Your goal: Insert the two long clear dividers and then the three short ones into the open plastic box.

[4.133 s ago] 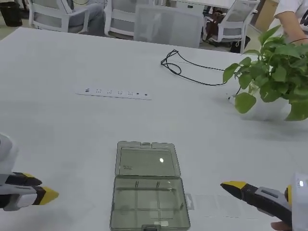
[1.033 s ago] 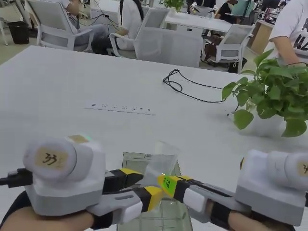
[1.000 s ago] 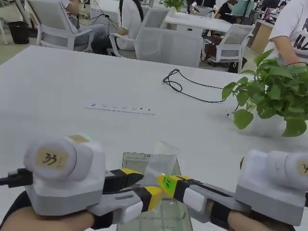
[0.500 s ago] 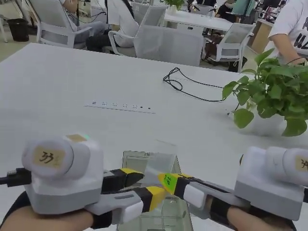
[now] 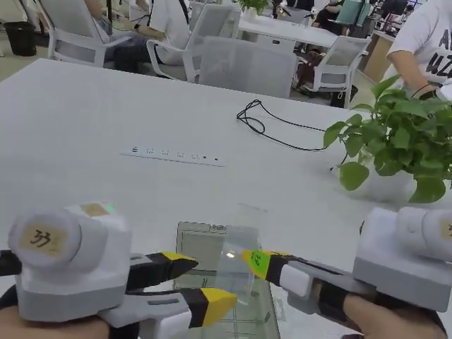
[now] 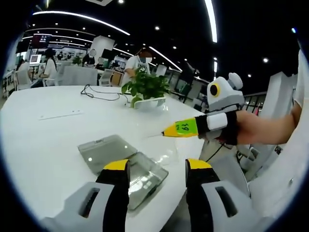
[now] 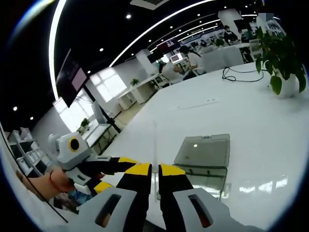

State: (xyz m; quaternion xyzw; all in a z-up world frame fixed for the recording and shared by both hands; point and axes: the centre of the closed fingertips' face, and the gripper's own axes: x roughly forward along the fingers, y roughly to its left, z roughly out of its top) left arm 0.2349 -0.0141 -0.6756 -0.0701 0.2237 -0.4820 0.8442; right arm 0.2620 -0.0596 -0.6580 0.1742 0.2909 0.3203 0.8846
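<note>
Right gripper [image 7: 155, 170] was clamped on divider [image 7: 154, 145], sheet upright above open box [image 7: 203, 151]. Left gripper [image 6: 158, 165] had jaws apart, nothing in them, tips near divider.

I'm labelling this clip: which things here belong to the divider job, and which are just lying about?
Job in hand: clear plastic divider, pinched in the right gripper; open translucent plastic box; left gripper, open.

Lying about: white power strip; black cable; green potted plant.
</note>
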